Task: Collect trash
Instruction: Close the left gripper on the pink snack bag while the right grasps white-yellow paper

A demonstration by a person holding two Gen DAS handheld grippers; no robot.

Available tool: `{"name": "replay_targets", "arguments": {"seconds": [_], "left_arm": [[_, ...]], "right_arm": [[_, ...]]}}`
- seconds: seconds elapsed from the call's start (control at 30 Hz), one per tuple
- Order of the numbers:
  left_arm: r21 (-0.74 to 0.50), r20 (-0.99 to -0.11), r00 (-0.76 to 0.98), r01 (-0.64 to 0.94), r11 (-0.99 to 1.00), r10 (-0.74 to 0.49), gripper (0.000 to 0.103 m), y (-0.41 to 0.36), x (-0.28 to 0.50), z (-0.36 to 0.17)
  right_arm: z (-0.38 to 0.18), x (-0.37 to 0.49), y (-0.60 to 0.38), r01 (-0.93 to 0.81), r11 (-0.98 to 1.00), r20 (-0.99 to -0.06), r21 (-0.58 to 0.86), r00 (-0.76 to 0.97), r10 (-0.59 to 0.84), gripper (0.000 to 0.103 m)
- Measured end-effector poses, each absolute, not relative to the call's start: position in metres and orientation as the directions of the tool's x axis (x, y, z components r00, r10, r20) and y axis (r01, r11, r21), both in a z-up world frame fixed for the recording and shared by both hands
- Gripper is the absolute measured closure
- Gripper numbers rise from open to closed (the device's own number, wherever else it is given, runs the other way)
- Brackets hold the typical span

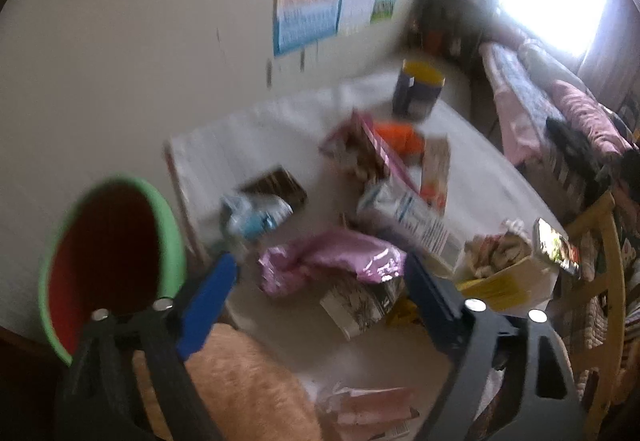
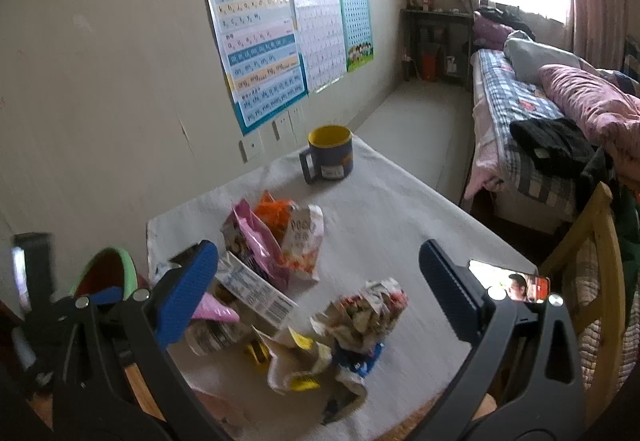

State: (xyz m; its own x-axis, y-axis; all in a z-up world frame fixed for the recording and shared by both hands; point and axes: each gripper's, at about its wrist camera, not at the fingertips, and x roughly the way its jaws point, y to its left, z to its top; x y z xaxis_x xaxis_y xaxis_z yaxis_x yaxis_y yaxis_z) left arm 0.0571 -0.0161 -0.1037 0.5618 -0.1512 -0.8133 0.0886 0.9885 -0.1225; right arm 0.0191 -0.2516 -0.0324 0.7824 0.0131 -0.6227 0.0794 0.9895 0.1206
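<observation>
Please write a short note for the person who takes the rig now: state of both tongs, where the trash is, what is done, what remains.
Left tongs: open, empty, above the pink wrapper.
Right tongs: open, empty, over the crumpled wrappers.
Trash: a pile of wrappers and a white carton lies on the white table cloth. A green bin with a red inside stands at the table's left edge.
Not trash, probably: the blue mug and the phone.
Done: no trash visible in the bin.
Left: pick each piece and drop it in the bin.
</observation>
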Motion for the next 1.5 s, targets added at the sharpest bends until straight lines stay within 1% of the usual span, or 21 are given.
{"name": "replay_targets", "arguments": {"seconds": [0.07,0.1,0.2,0.23,0.27,0.3,0.37,0.4,0.43,0.63,0.9,1.0,1.1,1.17,1.2,1.27,1.37,1.43,1.47,1.5], "left_arm": [[-0.144,-0.838,0.518,0.097,0.985,-0.173,0.032,-0.021,0.066,-0.118],[-0.155,-0.851,0.491,0.106,0.982,-0.187,0.034,-0.024,0.072,-0.126],[-0.167,-0.867,0.455,0.121,0.979,-0.204,0.044,-0.034,0.082,-0.136],[-0.178,-0.870,0.444,0.126,0.976,-0.215,0.052,-0.036,0.083,-0.138],[-0.185,-0.871,0.437,0.129,0.974,-0.223,0.063,-0.038,0.084,-0.140],[-0.194,-0.873,0.429,0.134,0.972,-0.233,0.069,-0.040,0.085,-0.142],[-0.220,-0.873,0.411,0.144,0.965,-0.260,0.091,-0.041,0.086,-0.144],[-0.232,-0.872,0.406,0.149,0.961,-0.274,0.094,-0.040,0.085,-0.144],[-0.239,-0.870,0.404,0.153,0.959,-0.282,0.103,-0.040,0.083,-0.143],[-0.243,-0.844,0.451,0.163,0.956,-0.291,0.103,-0.030,0.072,-0.125],[-0.248,-0.775,0.551,0.182,0.951,-0.308,0.103,-0.014,0.052,-0.082],[-0.249,-0.755,0.579,0.181,0.951,-0.308,0.103,-0.010,0.045,-0.071],[-0.256,-0.742,0.597,0.170,0.952,-0.306,0.103,-0.002,0.041,-0.064],[-0.262,-0.737,0.603,0.160,0.952,-0.304,0.103,0.002,0.038,-0.063],[-0.269,-0.735,0.606,0.152,0.951,-0.304,0.103,0.005,0.038,-0.061],[-0.271,-0.734,0.609,0.145,0.952,-0.302,0.103,0.008,0.036,-0.063],[-0.277,-0.742,0.597,0.143,0.950,-0.306,0.103,0.010,0.038,-0.067],[-0.283,-0.756,0.572,0.155,0.947,-0.319,0.103,0.008,0.039,-0.074],[-0.282,-0.763,0.560,0.161,0.946,-0.323,0.100,0.005,0.040,-0.079],[-0.280,-0.768,0.552,0.165,0.946,-0.324,0.094,0.003,0.042,-0.083]], "right_arm": [[-0.037,0.015,-0.256,0.083,0.990,-0.635,0.114,0.772,0.009,0.004],[-0.041,0.014,-0.258,0.085,0.990,-0.644,0.112,0.765,0.007,0.004],[-0.049,0.012,-0.263,0.090,0.989,-0.670,0.113,0.742,0.009,0.004],[-0.051,0.011,-0.265,0.090,0.989,-0.676,0.117,0.737,0.013,0.004],[-0.052,0.011,-0.266,0.089,0.989,-0.678,0.119,0.735,0.016,0.004],[-0.053,0.011,-0.267,0.088,0.989,-0.681,0.121,0.732,0.018,0.004],[-0.053,0.011,-0.267,0.084,0.989,-0.688,0.123,0.725,0.024,0.004],[-0.055,0.011,-0.267,0.081,0.989,-0.692,0.125,0.722,0.028,0.004],[-0.056,0.013,-0.267,0.079,0.988,-0.696,0.129,0.717,0.034,0.004],[-0.070,0.016,-0.264,0.054,0.986,-0.737,0.158,0.671,0.081,0.004],[-0.096,0.021,-0.238,-0.059,0.988,-0.796,0.146,0.586,0.153,0.004],[-0.108,0.023,-0.233,-0.071,0.987,-0.815,0.148,0.556,0.162,0.009],[-0.117,0.026,-0.233,-0.063,0.983,-0.831,0.173,0.526,0.180,0.015],[-0.119,0.026,-0.234,-0.066,0.979,-0.832,0.194,0.518,0.199,0.029],[-0.121,0.026,-0.233,-0.067,0.979,-0.834,0.195,0.513,0.201,0.033],[-0.123,0.026,-0.233,-0.069,0.976,-0.840,0.206,0.500,0.212,0.056],[-0.124,0.025,-0.235,-0.057,0.971,-0.837,0.231,0.498,0.229,0.062],[-0.121,0.023,-0.236,-0.061,0.969,-0.827,0.238,0.510,0.235,0.063],[-0.119,0.023,-0.236,-0.063,0.969,-0.824,0.240,0.515,0.238,0.063],[-0.118,0.023,-0.235,-0.067,0.968,-0.821,0.242,0.518,0.240,0.063]]}}
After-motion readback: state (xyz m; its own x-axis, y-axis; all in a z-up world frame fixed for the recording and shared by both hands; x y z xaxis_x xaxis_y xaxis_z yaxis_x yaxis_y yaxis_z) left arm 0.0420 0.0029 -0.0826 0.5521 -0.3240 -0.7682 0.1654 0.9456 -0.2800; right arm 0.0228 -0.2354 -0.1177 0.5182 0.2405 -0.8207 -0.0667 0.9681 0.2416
